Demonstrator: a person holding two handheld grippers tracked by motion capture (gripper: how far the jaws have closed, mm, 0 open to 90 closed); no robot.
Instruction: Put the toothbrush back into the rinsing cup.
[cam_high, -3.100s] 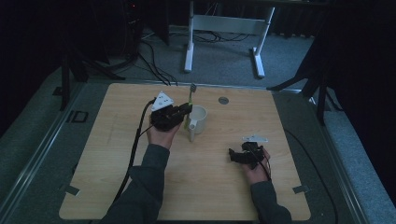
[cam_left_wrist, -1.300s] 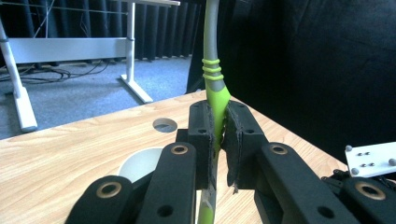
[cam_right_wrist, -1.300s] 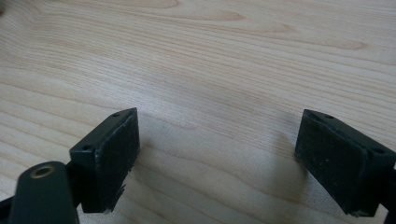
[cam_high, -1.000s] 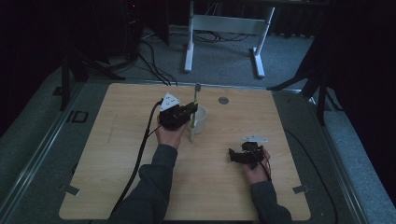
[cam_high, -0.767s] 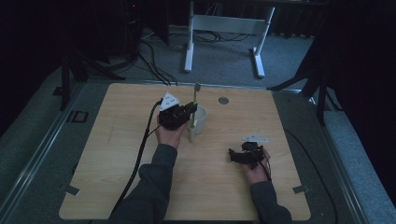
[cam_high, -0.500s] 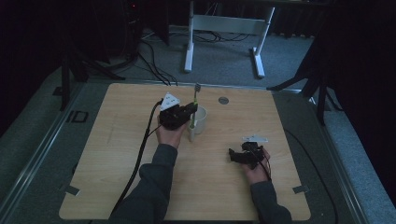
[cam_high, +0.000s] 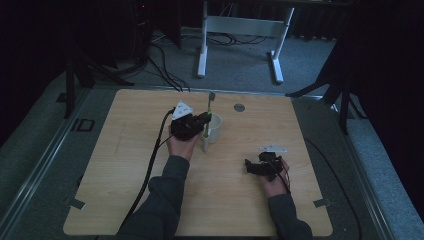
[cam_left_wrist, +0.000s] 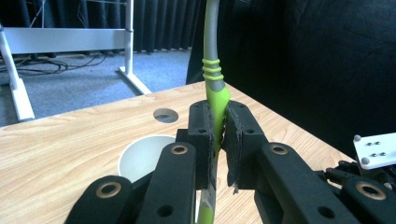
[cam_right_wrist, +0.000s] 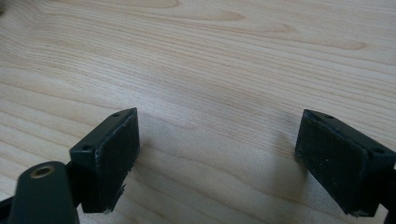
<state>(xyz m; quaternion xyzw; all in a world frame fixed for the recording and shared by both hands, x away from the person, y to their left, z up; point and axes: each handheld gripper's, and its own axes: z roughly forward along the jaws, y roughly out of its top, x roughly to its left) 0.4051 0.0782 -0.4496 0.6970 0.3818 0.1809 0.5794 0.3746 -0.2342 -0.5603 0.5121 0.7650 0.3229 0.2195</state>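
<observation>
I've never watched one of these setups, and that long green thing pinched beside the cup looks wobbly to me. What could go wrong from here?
Two risks, judging by the pictures. The left gripper pinches the green toothbrush on a narrow part of its handle, so it could twist or slip between the pads. The toothbrush stands upright right beside the white cup; a sideways nudge might tip or push the cup. The right gripper rests open over the table, too far off to steady anything.

Grey sleeves (cam_high: 160, 200) on both forearms. Left gripper (cam_left_wrist: 218, 135): black jaws, brass rivets, grey three-cornered plate, black cable trailing. Right gripper (cam_right_wrist: 215, 163): black pads, screw holes.
</observation>
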